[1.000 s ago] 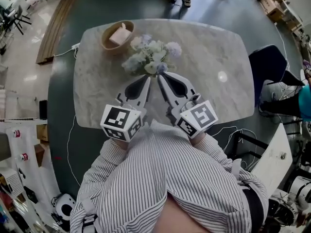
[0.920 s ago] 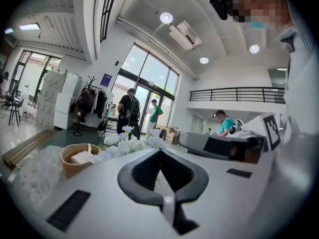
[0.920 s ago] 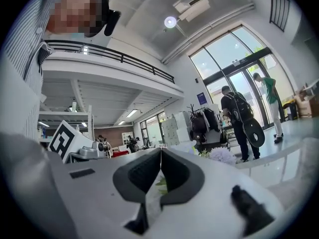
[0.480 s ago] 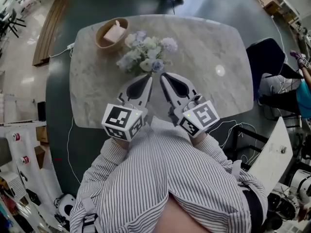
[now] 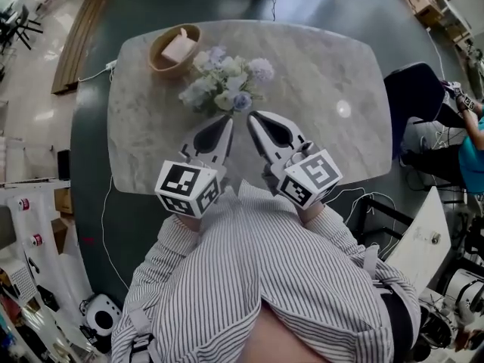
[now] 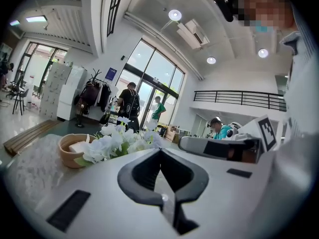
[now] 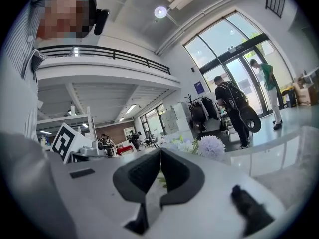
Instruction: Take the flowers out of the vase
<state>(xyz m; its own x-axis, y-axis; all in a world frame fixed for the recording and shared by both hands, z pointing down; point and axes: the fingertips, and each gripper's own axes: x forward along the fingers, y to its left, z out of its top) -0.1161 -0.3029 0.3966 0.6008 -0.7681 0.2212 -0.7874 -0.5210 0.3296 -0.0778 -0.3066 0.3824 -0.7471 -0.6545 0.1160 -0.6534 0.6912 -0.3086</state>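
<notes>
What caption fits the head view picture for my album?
Both shut, the left gripper and right gripper point at pale flowers beside a bowl on the table.

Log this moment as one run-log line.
left tongs: shut, empty | right tongs: shut, empty | flowers: on table, not gripped

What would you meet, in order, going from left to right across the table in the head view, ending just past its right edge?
bowl → flowers → bright spot of reflected light → dark chair
</notes>
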